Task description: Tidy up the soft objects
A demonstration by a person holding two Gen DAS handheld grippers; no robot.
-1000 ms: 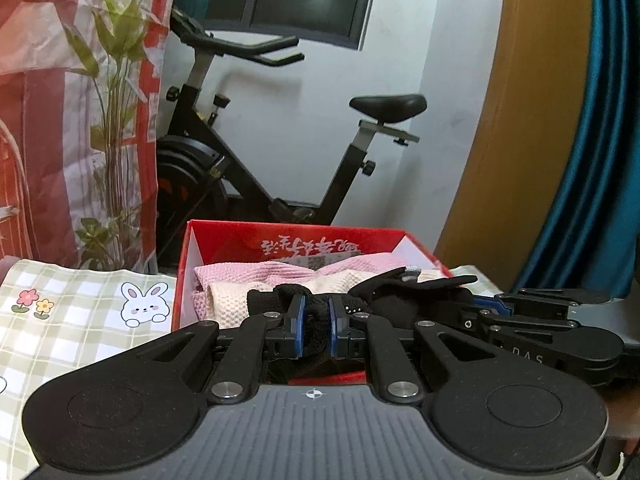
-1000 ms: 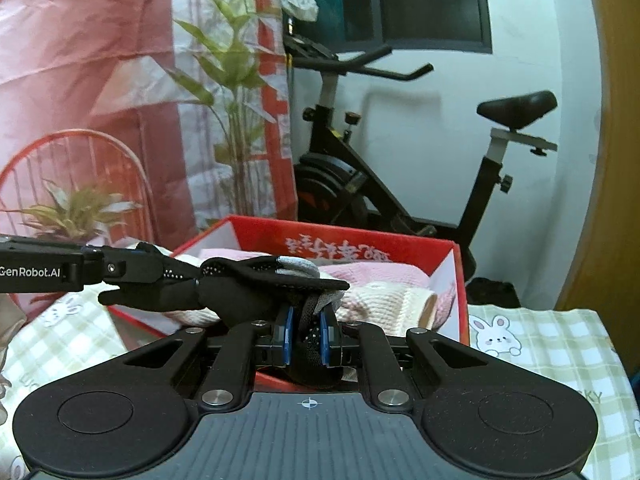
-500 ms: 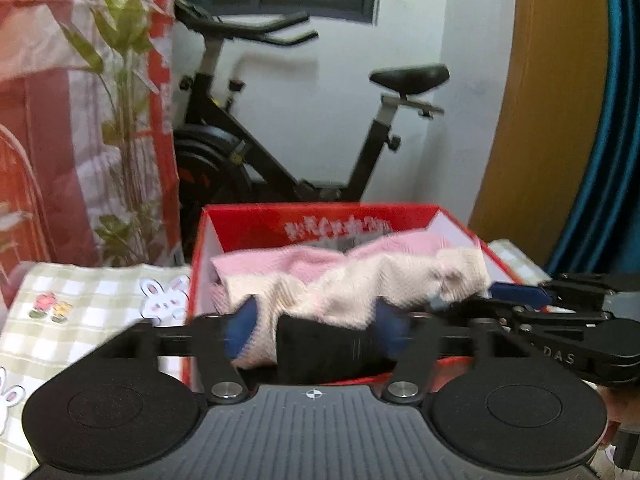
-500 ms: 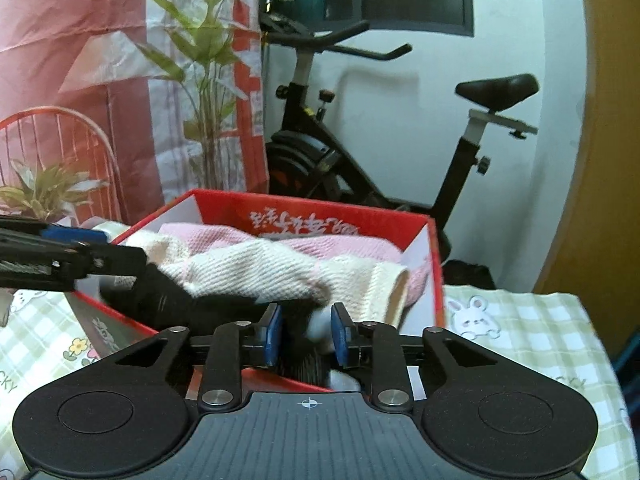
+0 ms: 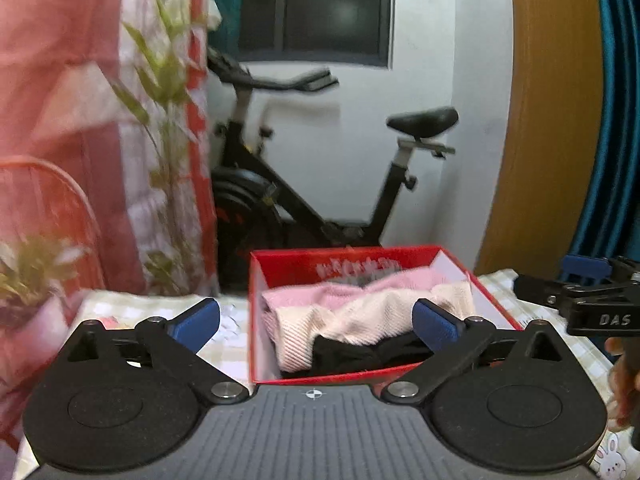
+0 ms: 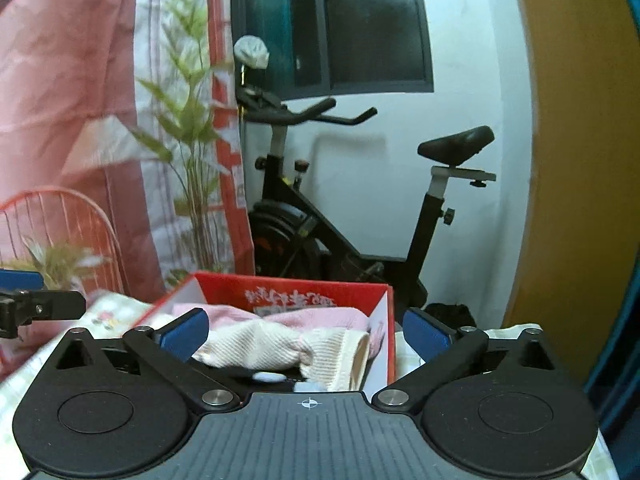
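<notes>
Both pads of the left gripper (image 5: 316, 322) are spreading wide apart in the left wrist view, with nothing pinched between them. Just beyond it stands the red box (image 5: 320, 376) on a checked cloth (image 5: 120, 304) over the surface. Inside the box, a black garment (image 5: 360, 354) lies at the near wall, a cream knit (image 5: 360, 312) behind it, and a pink knit (image 5: 344, 292) toward the far wall. To the right of the box, the right gripper (image 5: 588, 292) reaches in from the frame edge, with a bit of a hand (image 5: 622, 384) below it. Behind the box stands an exercise bike (image 5: 304, 208).

From the right wrist view, the right gripper (image 6: 304, 334) is likewise opening wide and carries nothing. The red box (image 6: 384, 344) sits straight ahead, the cream knit (image 6: 272, 346) heaped near its front and the pink knit (image 6: 320, 316) behind. Left of the box, the left gripper (image 6: 36, 300) pokes into view. The exercise bike (image 6: 344, 216) stands behind the box.
</notes>
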